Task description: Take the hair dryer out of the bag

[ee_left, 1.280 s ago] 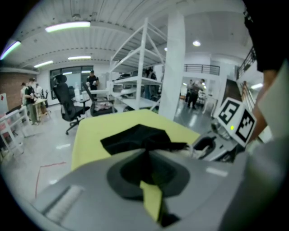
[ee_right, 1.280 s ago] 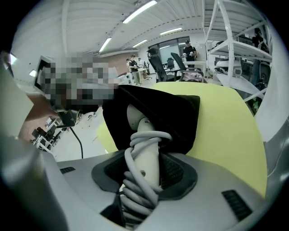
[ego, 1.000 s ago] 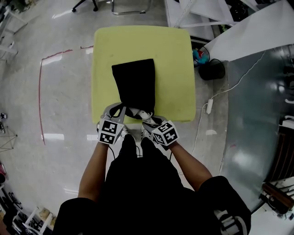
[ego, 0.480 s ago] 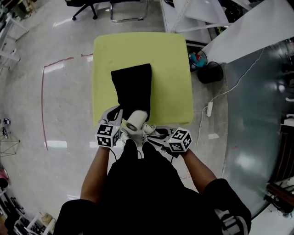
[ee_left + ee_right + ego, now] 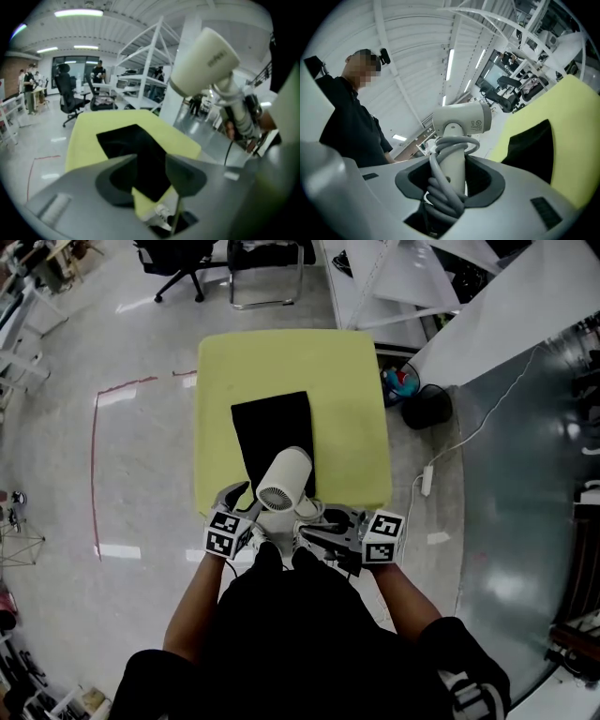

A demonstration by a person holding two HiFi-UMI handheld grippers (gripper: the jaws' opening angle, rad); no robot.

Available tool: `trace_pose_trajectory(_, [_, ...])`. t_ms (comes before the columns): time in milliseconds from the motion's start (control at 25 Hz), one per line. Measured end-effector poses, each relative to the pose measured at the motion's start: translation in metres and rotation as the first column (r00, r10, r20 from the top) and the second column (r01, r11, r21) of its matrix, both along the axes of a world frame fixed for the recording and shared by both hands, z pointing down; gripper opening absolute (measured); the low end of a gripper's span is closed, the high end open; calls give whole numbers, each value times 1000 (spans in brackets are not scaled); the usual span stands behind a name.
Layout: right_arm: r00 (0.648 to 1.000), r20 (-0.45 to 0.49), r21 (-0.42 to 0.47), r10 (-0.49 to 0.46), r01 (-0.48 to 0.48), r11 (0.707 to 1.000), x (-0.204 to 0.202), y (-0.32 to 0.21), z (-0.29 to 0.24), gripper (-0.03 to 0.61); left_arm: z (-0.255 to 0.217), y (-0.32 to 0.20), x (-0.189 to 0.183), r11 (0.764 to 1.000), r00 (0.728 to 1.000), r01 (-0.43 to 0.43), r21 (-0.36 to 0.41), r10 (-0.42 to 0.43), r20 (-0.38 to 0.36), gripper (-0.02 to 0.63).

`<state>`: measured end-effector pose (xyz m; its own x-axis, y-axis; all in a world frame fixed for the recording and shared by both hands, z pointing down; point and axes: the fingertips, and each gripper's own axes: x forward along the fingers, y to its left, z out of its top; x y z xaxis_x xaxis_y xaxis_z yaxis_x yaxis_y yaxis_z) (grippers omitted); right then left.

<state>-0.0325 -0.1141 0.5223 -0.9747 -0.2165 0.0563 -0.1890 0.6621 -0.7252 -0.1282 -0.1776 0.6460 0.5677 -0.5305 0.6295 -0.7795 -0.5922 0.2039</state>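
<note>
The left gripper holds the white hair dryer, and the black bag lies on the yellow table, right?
No: the right gripper holds the white hair dryer by its handle, as the right gripper view shows. The left gripper has just opened its jaws, empty. The black bag does lie on the yellow table.

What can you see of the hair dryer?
The hair dryer is off-white, smooth plastic by its look, with a short round barrel, a grilled end facing the head camera, and a straight handle wound with its grey cord. It is out of the black bag, held up above it. The right gripper clamps the handle and cord; nothing else touches it.
</note>
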Motion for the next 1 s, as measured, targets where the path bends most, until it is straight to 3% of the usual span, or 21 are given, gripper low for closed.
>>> trace_pose_trajectory(120, [996,13,67,88,-89,994,2,-25,-19,178,-11,9,1,999,1000,14,31,-13,-12,204])
trace_pose_trajectory(240, [984,19,128,176,-177,976,1,-48,-39,178,-36,6,-10,993,997,80,86,-78,-25,202])
trace_pose_trajectory(440, [956,34,267,290,-288,920,-6,-92,-72,179,-88,-29,-22,964,986,155,215,-138,-88,173])
trace_pose_trajectory(560, [932,22,339,361,-347,874,-6,-107,-87,179,-134,-44,-23,929,974,197,312,-150,-169,136])
trace_pose_trajectory(760, [862,67,403,502,-484,777,-2,-138,-121,181,-203,-68,-47,837,940,333,435,-259,-221,31])
trace_pose_trajectory(880, [827,83,438,556,-532,725,0,-153,-135,181,-221,-75,-56,813,932,355,461,-270,-241,6])
trace_pose_trajectory(1000, [817,57,500,574,-521,691,0,-159,-142,179,-232,-77,-56,804,934,344,486,-240,-264,6])
